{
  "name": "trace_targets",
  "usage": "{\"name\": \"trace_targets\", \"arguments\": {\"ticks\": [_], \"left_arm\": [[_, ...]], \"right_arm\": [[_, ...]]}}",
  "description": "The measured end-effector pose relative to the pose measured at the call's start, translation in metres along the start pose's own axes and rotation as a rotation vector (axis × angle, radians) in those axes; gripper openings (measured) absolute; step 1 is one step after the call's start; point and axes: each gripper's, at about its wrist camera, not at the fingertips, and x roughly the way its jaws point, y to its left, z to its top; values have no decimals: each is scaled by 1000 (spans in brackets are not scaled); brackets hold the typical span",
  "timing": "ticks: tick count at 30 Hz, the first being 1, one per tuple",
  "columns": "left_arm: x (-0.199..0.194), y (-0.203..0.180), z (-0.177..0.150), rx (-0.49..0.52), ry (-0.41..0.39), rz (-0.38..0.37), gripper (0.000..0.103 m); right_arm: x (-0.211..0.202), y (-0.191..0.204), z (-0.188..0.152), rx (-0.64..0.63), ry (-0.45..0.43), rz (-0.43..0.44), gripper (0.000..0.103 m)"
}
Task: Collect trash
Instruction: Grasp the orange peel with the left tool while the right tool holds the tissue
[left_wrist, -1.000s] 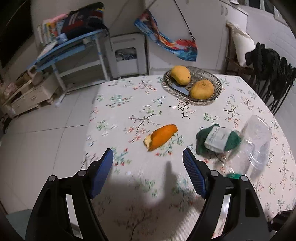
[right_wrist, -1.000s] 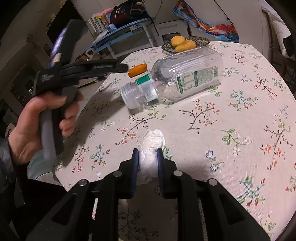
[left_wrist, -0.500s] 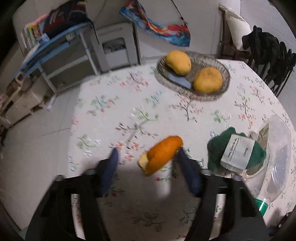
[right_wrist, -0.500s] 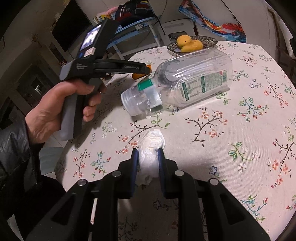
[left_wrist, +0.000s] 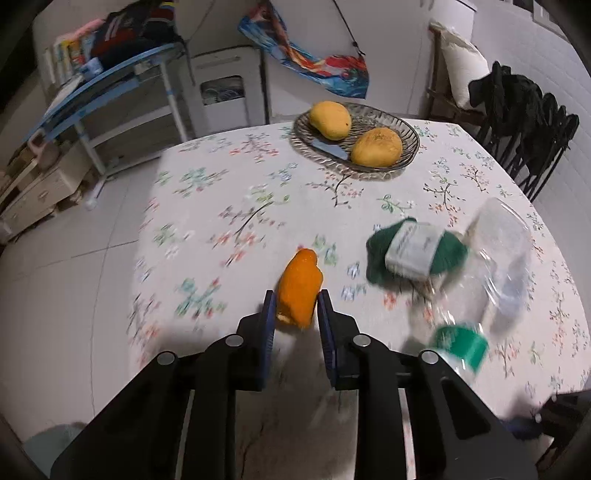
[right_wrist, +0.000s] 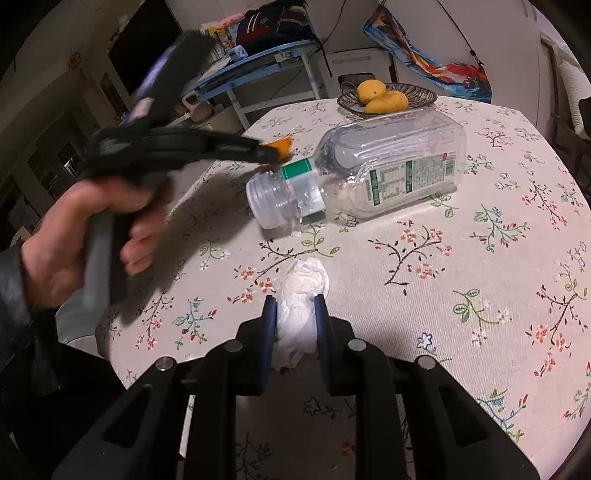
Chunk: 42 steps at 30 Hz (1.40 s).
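My left gripper (left_wrist: 295, 308) is shut on an orange peel (left_wrist: 300, 287) on the floral tablecloth (left_wrist: 229, 192). From the right wrist view the left gripper (right_wrist: 271, 153) shows at the far left of the table with the peel (right_wrist: 282, 144) at its tip. My right gripper (right_wrist: 294, 312) is shut on a crumpled white tissue (right_wrist: 301, 295) near the table's front edge. An empty clear plastic bottle (right_wrist: 373, 173) with a green label lies on its side mid-table; it also shows blurred in the left wrist view (left_wrist: 498, 266).
A green scrubber with a grey label (left_wrist: 415, 253) lies beside the bottle. A glass dish (left_wrist: 406, 133) holds two mangoes (left_wrist: 376, 147) and a blue knife at the table's far side. Beyond are a blue rack (left_wrist: 107, 85), a white cabinet and a chair with dark clothes (left_wrist: 528, 122).
My left gripper moved forward to the orange peel and closed on it. My right gripper stayed shut on the tissue, barely moving.
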Motion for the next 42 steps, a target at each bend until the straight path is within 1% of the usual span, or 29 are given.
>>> {"name": "trace_targets", "arguments": {"ticks": [5, 10, 12, 13, 17, 18, 20, 22, 23, 24, 26, 27, 29, 31, 34, 36, 39, 41, 42], "left_arm": [[-32, 4, -27, 2, -12, 41, 19], [-51, 8, -45, -4, -8, 46, 19], [-53, 10, -48, -11, 2, 37, 19], [-52, 14, -50, -26, 17, 15, 19], [-48, 27, -55, -88, 56, -24, 19], [-45, 27, -56, -90, 65, -30, 19], [-43, 26, -58, -79, 72, -18, 25], [-43, 23, -59, -54, 65, 19, 45], [-43, 22, -59, -42, 54, 40, 48], [-43, 21, -58, -35, 52, 44, 49], [-42, 19, -56, -25, 53, 52, 50], [-42, 20, -55, -26, 50, 55, 52], [-39, 22, -49, -34, 28, 64, 58], [-36, 25, -42, -56, 6, 77, 66], [-26, 33, -30, -140, -8, 57, 66], [-19, 35, -23, -170, -14, 56, 66], [-5, 26, -15, -128, -12, 90, 66], [1, 19, -11, -89, -12, 112, 64], [4, 17, -9, -76, -12, 108, 55]], "right_arm": [[-4, -6, -2, 55, -4, 16, 21], [-14, -10, -5, 82, -23, -8, 21], [-18, -11, -6, 91, -32, -14, 21], [-19, -11, -8, 93, -34, -17, 21], [-21, -10, -13, 98, -33, -25, 21], [-20, -10, -14, 97, -27, -26, 21], [-19, -10, -15, 97, -25, -30, 21], [-18, -9, -13, 95, -25, -33, 21], [-19, -9, -13, 94, -26, -34, 23], [-18, -9, -13, 92, -27, -35, 26], [-18, -10, -13, 91, -31, -39, 28], [-18, -10, -13, 94, -33, -36, 30], [-18, -12, -13, 100, -35, -33, 30], [-18, -13, -12, 105, -38, -27, 32], [-17, -12, -13, 98, -39, -25, 35], [-17, -12, -12, 96, -41, -24, 36], [-16, -12, -12, 94, -41, -23, 36], [-14, -12, -10, 91, -40, -27, 36], [-14, -12, -10, 88, -39, -29, 36]]}}
